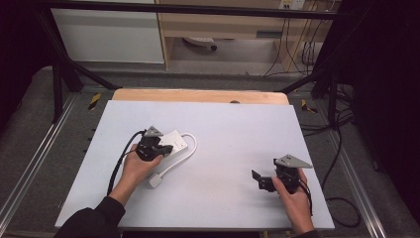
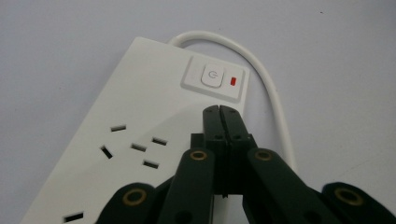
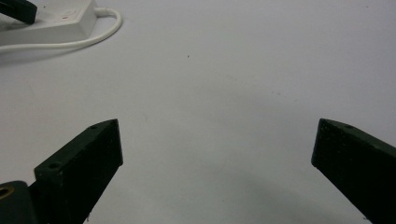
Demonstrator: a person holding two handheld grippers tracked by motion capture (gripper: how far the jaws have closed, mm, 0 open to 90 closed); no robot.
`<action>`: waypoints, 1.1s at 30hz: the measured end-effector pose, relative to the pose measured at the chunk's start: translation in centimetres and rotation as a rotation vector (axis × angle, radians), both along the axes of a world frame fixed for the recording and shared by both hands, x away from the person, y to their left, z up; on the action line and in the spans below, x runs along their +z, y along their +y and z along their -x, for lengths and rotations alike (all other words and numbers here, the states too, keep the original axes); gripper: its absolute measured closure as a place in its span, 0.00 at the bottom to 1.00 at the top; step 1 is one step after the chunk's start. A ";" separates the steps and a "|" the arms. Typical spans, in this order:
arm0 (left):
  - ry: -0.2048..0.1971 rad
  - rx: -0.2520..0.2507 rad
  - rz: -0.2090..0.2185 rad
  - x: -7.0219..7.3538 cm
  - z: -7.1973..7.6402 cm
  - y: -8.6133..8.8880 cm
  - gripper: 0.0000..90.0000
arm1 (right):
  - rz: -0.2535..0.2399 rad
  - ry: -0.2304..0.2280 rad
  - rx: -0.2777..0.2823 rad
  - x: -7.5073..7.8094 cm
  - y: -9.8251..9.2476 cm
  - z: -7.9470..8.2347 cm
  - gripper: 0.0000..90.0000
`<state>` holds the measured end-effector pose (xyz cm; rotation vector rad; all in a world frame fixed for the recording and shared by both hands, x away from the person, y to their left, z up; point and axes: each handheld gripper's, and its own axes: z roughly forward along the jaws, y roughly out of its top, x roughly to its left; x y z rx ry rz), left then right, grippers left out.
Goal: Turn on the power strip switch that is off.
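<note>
High view looks down over the table (image 1: pixel 208 198); both gripper views sit low, sharing the power strip (image 2: pixel 140 116).

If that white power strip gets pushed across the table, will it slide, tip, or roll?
The flat white plastic power strip lies broad side down, so it would probably slide rather than tip or roll. Its smooth casing on the smooth white table may skid easily. The looped white cable looks bendy and would likely trail or tug it round.

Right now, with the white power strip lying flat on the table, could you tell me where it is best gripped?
Probably across the power strip's narrow width, near its middle, coming straight down from above. It lies flat with long parallel edges, and its cable loops beside the switch end.
</note>
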<state>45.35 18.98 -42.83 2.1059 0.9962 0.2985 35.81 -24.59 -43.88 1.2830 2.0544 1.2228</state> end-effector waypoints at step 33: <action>-0.037 -0.011 -0.001 -0.1 0.2 -0.4 1.00 | -0.003 -0.004 0.009 0.0 0.0 0.0 0.03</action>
